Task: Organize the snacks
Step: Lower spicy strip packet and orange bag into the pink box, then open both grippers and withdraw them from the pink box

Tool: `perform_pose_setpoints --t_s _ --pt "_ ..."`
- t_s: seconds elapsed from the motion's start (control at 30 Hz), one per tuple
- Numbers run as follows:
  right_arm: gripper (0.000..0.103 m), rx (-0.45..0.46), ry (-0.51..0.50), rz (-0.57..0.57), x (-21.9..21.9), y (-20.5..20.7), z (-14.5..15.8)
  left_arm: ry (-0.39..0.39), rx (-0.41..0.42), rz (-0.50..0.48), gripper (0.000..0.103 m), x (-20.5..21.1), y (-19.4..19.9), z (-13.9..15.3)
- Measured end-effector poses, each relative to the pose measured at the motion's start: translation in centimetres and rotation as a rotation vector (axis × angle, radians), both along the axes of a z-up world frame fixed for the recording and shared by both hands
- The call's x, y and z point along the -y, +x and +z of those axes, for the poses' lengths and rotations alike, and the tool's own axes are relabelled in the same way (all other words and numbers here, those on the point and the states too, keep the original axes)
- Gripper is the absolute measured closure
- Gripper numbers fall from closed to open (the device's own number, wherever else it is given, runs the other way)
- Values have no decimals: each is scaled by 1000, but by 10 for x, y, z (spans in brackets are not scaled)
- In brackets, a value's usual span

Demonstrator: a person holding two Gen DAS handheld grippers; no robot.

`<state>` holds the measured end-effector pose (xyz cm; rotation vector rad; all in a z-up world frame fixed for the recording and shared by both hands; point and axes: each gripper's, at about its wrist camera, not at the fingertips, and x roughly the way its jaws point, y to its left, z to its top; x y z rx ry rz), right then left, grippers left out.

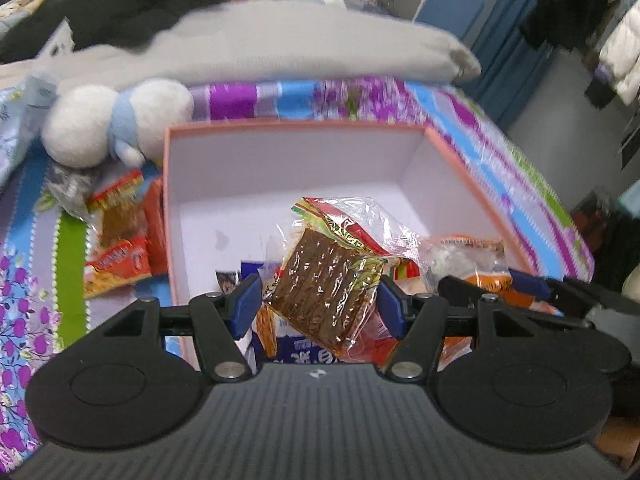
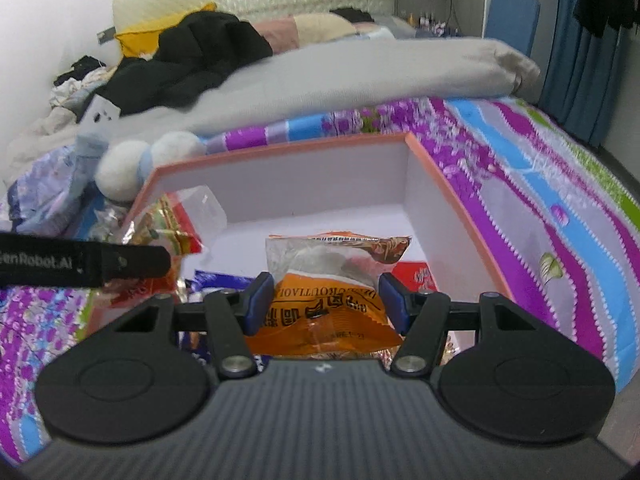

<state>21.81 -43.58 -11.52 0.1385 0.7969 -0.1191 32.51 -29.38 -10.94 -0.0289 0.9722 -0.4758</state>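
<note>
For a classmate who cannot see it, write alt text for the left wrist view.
The left gripper holds a clear packet of brown snack over an open pink box on a patterned bedspread. Other packets lie in the box; red packets and a white plush toy sit left.

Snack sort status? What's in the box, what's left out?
Done: several packets already lie in the pink box. In hand: left gripper holds a brown snack packet and right gripper an orange packet, both over the box. Left: red packets on the bedspread beside it.
</note>
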Motion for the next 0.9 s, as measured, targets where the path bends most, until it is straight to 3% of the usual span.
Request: perform_pose_setpoints --t_s 0.33,0.4,0.43,0.63,0.9 --pt "41 -75 35 -5 13 7 -36 39 -39 -3 34 10 8 -24" --pt "40 -79 42 -15 15 6 -35 48 -46 0 20 11 7 -22" --pt "39 -80 47 -18 16 6 -34 53 -45 4 20 11 7 -21" --pt "36 -45 43 -24 16 -2 -18 24 2 5 20 0 -7 5" --pt "36 82 38 -28 -4 -31 32 -36 108 23 20 -34 -37 58"
